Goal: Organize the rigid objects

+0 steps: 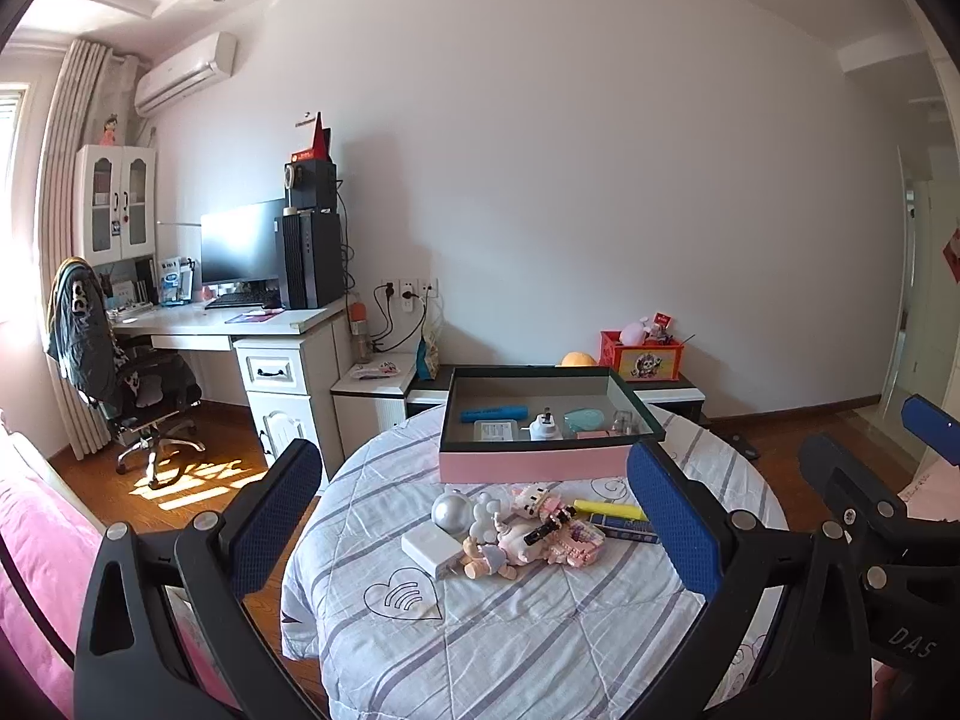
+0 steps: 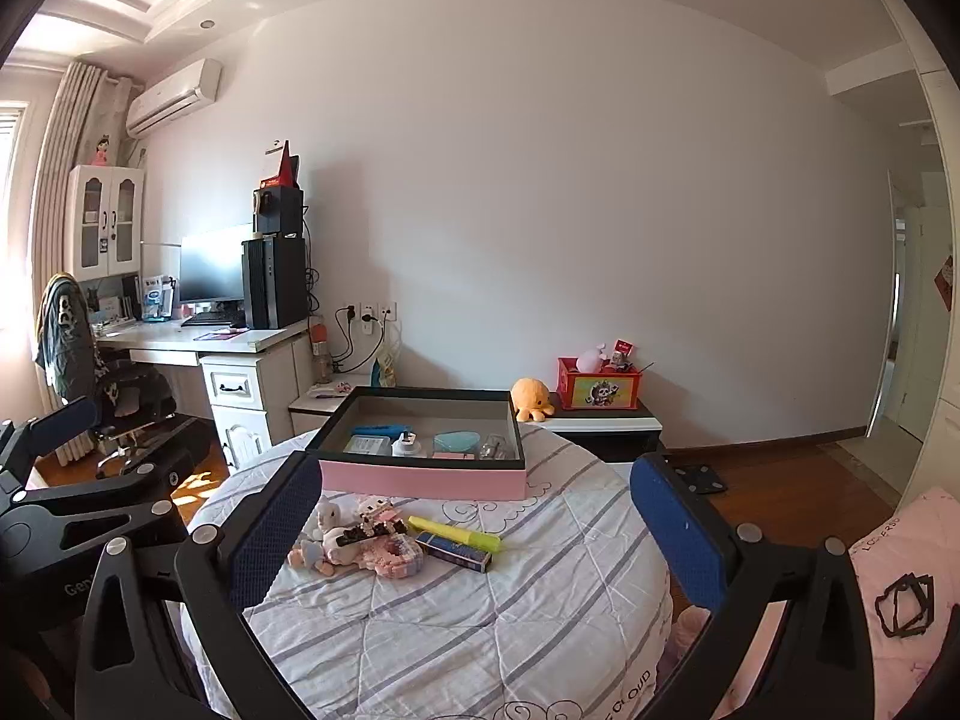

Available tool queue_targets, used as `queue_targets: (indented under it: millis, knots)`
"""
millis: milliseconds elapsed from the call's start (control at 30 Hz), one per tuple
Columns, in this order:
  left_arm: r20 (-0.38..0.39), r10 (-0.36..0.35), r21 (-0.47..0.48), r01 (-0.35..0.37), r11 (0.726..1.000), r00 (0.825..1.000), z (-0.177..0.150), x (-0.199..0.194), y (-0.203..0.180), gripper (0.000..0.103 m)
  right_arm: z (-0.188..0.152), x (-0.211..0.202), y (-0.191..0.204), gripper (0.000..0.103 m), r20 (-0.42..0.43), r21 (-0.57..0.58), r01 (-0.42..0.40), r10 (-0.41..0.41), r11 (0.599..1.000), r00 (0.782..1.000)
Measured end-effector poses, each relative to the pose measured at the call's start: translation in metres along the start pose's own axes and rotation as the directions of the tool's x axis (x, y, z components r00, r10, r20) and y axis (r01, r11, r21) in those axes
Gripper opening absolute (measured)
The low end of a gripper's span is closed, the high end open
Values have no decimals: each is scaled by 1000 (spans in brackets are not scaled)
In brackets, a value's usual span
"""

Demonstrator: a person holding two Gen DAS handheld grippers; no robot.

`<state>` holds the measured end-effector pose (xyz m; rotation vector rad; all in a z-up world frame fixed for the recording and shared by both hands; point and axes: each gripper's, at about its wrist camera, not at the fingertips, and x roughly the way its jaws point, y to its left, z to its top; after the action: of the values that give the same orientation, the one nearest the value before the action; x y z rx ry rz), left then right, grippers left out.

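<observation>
Left gripper (image 1: 474, 516) stood wide, nothing between its blue pads (image 1: 273, 516), held above the near part of the round quilt-covered table (image 1: 480, 630). Right gripper (image 2: 477, 531) likewise stood wide and empty over the same table.

Loose pile lay ahead of and between the left gripper's fingers: silver ball (image 1: 453, 510), white flat box (image 1: 429, 552), small doll figures (image 1: 504, 546), pink brick-built piece (image 1: 579, 540). Yellow highlighter (image 1: 606, 508) and dark blue box (image 1: 621, 527) sat just inside the left gripper's right finger, touching or nearly touching each other.

From the right wrist view, the pile sat close to the right gripper's left finger; the highlighter (image 2: 453, 533) and dark blue box (image 2: 453, 550) lay nearer the middle of its gap.

Pink-sided tray (image 1: 534, 462) stood beyond the pile, farther ahead of both grippers. Inside: blue stapler-like item (image 1: 493, 414), white card (image 1: 495, 431), white plug adapter (image 1: 545, 427), teal oval case (image 1: 583, 420), clear small object (image 1: 624, 422).
</observation>
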<state>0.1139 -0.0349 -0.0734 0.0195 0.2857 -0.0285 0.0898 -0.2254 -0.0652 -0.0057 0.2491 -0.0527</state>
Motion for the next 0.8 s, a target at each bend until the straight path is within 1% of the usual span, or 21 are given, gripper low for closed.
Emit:
queue_targets:
  millis: [167,267,400,500,700,800]
  knots:
    - [-6,-4,-2,4,1000,1000,-3,4,-2,103,-4,0,-1,103,20,-5,13,-13,1000,1000]
    - [3,-1,-3,1,1000,1000,-5,5,-2,103,-6,1,-1,103,23,-13,23,-22,1000,999]
    - [48,15,11,-15,1000,999,-9,5,-4,103,-10,5,-1,103,17,-18,30,-29,999,999]
    - [70,4,1,-4,1000,998,-12,7,-3,103,-12,3,-1,103,47,-25,43,-42,999,998]
    - [36,-4,0,4,1000,999,-23,21,0,103,-20,18,0,103,4,-30,28,-28,999,1000]
    - [-6,-13,-3,13,1000,1000,-36,35,3,103,-31,33,2,103,-41,-42,16,-18,999,999]
